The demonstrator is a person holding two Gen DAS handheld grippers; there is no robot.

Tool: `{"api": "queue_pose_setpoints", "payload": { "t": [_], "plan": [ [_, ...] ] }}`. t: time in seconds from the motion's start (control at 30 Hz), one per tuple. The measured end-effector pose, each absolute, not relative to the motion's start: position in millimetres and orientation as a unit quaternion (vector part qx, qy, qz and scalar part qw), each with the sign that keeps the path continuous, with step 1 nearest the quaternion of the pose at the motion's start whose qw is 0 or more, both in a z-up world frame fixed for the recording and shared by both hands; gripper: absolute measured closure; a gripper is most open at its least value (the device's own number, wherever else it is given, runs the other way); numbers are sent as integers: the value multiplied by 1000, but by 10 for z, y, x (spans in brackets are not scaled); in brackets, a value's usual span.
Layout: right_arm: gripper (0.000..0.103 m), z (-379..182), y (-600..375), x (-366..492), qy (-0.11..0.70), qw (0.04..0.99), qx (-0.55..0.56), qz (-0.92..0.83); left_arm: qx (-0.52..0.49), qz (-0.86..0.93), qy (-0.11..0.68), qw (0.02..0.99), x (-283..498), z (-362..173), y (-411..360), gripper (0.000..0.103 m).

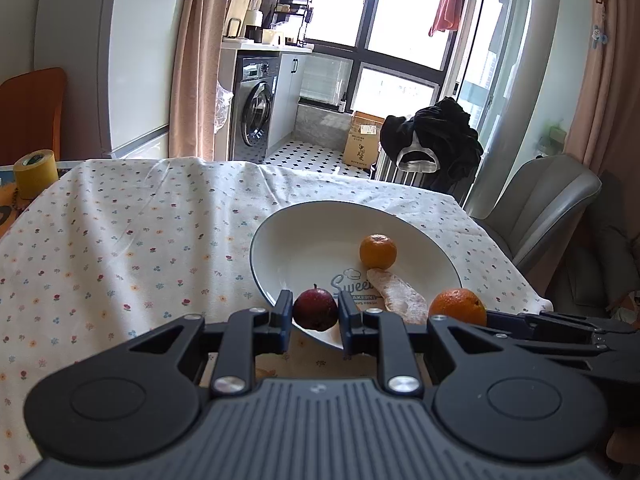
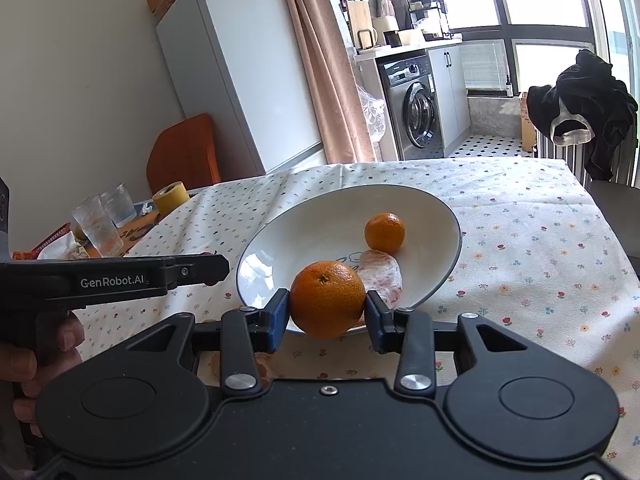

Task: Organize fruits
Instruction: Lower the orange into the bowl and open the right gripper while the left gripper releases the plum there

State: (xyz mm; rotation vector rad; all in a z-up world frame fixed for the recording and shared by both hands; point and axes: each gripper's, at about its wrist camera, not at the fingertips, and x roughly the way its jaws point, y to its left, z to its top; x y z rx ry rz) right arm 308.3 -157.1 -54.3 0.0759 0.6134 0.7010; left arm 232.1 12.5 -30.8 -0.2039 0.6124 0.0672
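- Both tools are gripping fruit: left gripper [image 1: 315,309] is pinching a dark red fruit [image 1: 315,309], right gripper [image 2: 327,304] is clamping an orange [image 2: 327,299].
- Both are hovering at the near rim of the white plate [image 2: 280,232]; releasing into it seems next.
- Farther in, a mandarin [image 2: 384,232] is resting beside a wrapped item [image 2: 380,276].

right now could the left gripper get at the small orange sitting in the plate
Probably not yet. The left gripper is shut on a dark red fruit, so it would have to drop that first. Otherwise the small orange lies uncovered in the plate just ahead.
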Motion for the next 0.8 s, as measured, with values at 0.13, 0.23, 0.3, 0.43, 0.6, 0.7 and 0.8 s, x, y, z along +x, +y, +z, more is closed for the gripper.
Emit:
{"api": "queue_pose_setpoints", "payload": {
  "t": [0.13, 0.23, 0.3, 0.43, 0.6, 0.7, 0.8],
  "plan": [
    [65, -556, -1576, 3151, 297, 894, 39, 335, -98, 30, 309, 946, 2430, -367, 98, 81],
    [65, -571, -1586, 3194, 299, 894, 41, 332, -98, 28, 313, 944, 2496, -403, 90, 81],
    [65, -577, -1585, 3215, 300, 894, 42, 330, -98, 27, 316, 943, 2540, -429, 83, 81],
    [65, -589, -1588, 3253, 302, 894, 42, 328, -102, 25, 328, 939, 2596, -482, 96, 81],
    [65, -597, -1548, 3281, 303, 893, 40, 329, -105, 33, 323, 940, 2560, -471, 132, 78],
    [65, -596, -1514, 3276, 303, 893, 38, 331, -108, 36, 323, 940, 2521, -458, 176, 78],
    [65, -593, -1485, 3286, 303, 893, 37, 329, -111, 39, 320, 940, 2464, -435, 213, 78]
  ]
}}
